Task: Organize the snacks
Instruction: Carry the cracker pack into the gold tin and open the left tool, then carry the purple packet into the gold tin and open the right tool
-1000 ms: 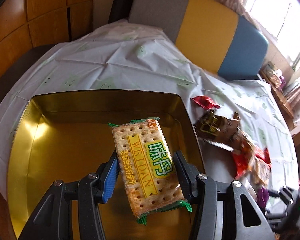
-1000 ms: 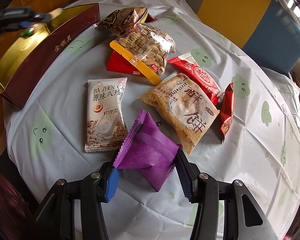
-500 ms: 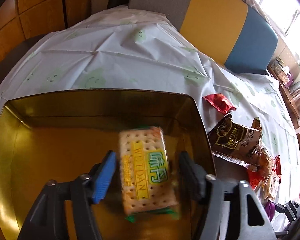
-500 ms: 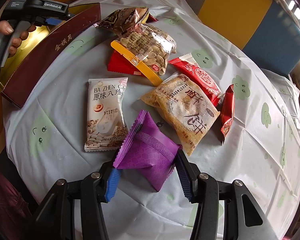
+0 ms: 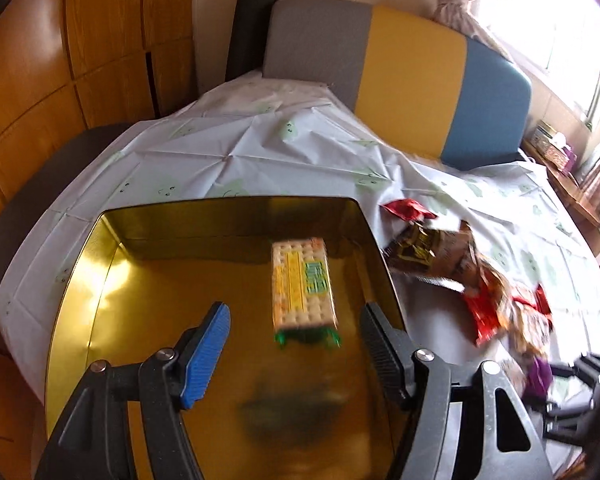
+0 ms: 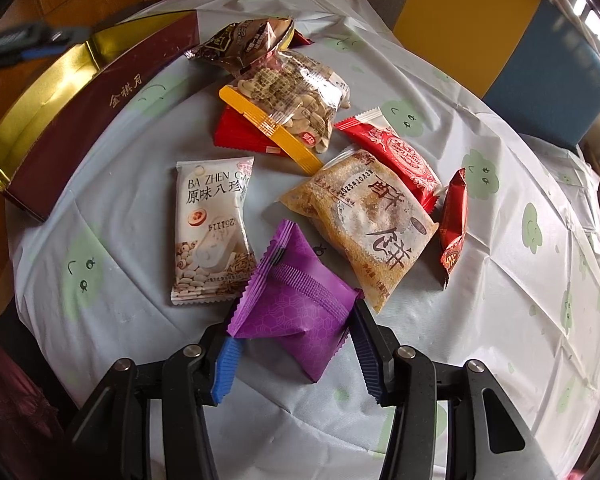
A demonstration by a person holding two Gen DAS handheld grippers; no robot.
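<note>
My left gripper (image 5: 294, 344) gapes empty above the cracker pack (image 5: 303, 284) in the gold tin (image 5: 80, 280), while my right gripper (image 6: 290, 344) pinches the purple packet (image 6: 296, 308), which could slip free toward that tin.

The left gripper (image 5: 294, 340) points down at a slant. Its 2 jaws have just been opening and now stand wide apart with nothing between them. The right gripper (image 6: 290, 354) points more steeply down. Its 2 jaws are closed on a purple packet (image 6: 296, 308), 1 pad pressing each side.
</note>
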